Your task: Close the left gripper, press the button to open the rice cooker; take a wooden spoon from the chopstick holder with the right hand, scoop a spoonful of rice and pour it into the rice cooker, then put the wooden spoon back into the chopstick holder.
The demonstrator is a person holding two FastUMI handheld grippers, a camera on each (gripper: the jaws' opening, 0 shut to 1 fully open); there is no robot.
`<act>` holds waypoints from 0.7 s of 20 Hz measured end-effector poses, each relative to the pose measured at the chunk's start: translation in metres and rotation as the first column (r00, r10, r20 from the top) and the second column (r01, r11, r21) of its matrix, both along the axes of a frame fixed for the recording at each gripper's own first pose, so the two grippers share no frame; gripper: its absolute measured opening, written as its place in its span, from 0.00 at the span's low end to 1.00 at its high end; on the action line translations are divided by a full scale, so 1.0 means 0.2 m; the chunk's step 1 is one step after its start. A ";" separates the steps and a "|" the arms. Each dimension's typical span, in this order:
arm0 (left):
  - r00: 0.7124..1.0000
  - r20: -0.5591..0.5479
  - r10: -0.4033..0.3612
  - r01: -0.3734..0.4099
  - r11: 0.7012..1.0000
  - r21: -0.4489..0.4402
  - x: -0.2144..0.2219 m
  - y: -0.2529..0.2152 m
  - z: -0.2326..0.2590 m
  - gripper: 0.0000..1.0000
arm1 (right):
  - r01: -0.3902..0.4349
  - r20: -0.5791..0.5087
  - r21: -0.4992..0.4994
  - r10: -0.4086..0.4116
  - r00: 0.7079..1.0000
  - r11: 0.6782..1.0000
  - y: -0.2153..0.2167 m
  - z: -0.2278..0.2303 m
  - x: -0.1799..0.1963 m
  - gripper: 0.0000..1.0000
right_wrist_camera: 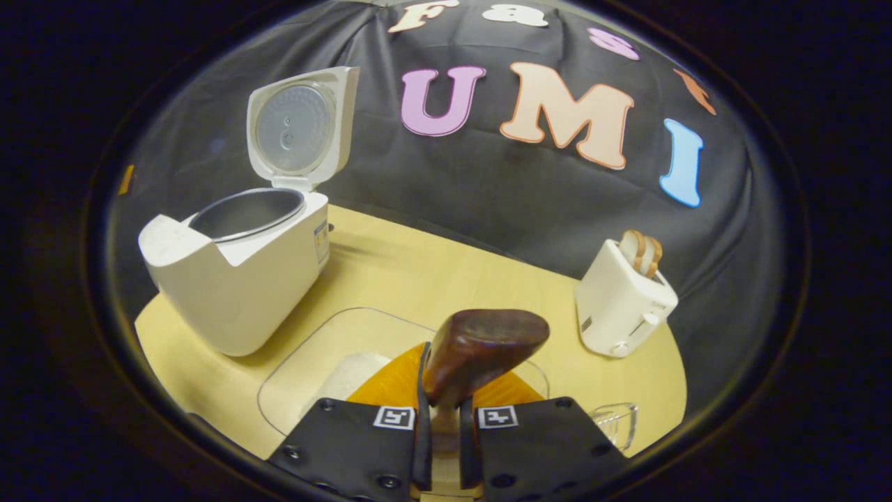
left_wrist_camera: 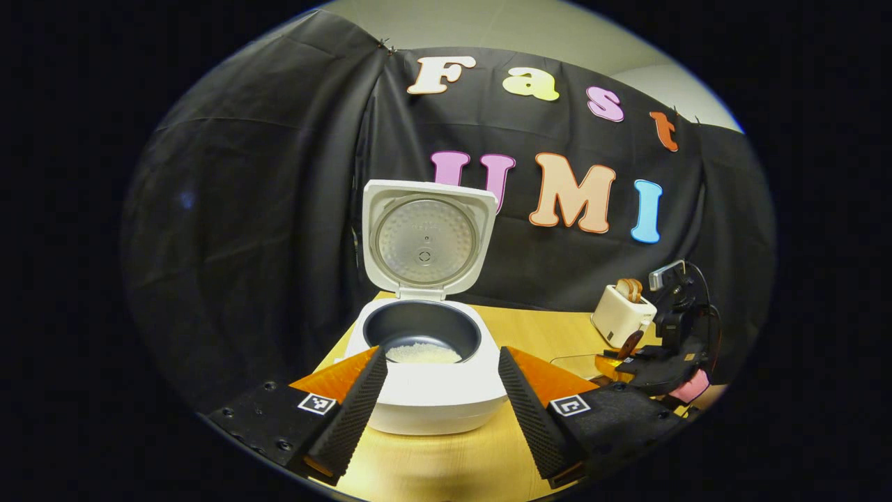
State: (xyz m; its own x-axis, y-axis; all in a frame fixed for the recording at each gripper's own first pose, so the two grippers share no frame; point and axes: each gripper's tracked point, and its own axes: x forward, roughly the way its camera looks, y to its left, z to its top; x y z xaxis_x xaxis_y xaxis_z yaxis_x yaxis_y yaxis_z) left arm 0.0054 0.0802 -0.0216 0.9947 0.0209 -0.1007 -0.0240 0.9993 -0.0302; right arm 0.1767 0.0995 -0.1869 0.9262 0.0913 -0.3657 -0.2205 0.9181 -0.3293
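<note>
The white rice cooker [left_wrist_camera: 432, 397] stands open with its lid [left_wrist_camera: 426, 240] upright, and a little white rice [left_wrist_camera: 423, 354] lies in the dark inner pot. My left gripper [left_wrist_camera: 442, 355] is open, its fingers spread to either side of the cooker's front. My right gripper [right_wrist_camera: 444, 411] is shut on the handle of the wooden spoon [right_wrist_camera: 484, 345], whose dark bowl points forward above a clear dish [right_wrist_camera: 306, 348] holding rice [right_wrist_camera: 348, 376]. I cannot see whether the spoon carries rice. In the right gripper view the cooker [right_wrist_camera: 237, 279] stands to the left.
A white toaster [right_wrist_camera: 624, 303] with bread slices stands at the right back of the wooden table [right_wrist_camera: 432, 272]. A small clear glass holder [right_wrist_camera: 617, 422] sits near the table's right front edge. The right gripper [left_wrist_camera: 662, 362] appears beside the toaster [left_wrist_camera: 622, 314].
</note>
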 end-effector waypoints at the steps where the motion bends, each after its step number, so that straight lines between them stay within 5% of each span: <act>1: 1.000 0.000 -0.001 0.001 1.000 0.002 0.00 0.00 0.00 0.95 | 0.004 -0.016 0.036 -0.003 1.000 0.999 0.03 -0.02 -0.01 0.19; 4: 1.000 0.001 0.000 0.000 1.000 0.001 0.02 0.03 0.00 0.95 | 0.033 -0.073 0.173 -0.020 0.997 0.984 0.10 -0.05 -0.03 0.19; 9: 1.000 -0.006 0.001 -0.001 1.000 -0.020 0.02 0.07 -0.02 0.95 | 0.128 -0.164 0.391 -0.067 0.984 0.911 0.14 -0.08 -0.04 0.19; 14: 1.000 -0.002 -0.009 0.009 0.999 -0.032 0.04 0.08 -0.02 0.95 | 0.244 -0.262 0.579 -0.106 0.959 0.778 0.12 -0.11 -0.04 0.19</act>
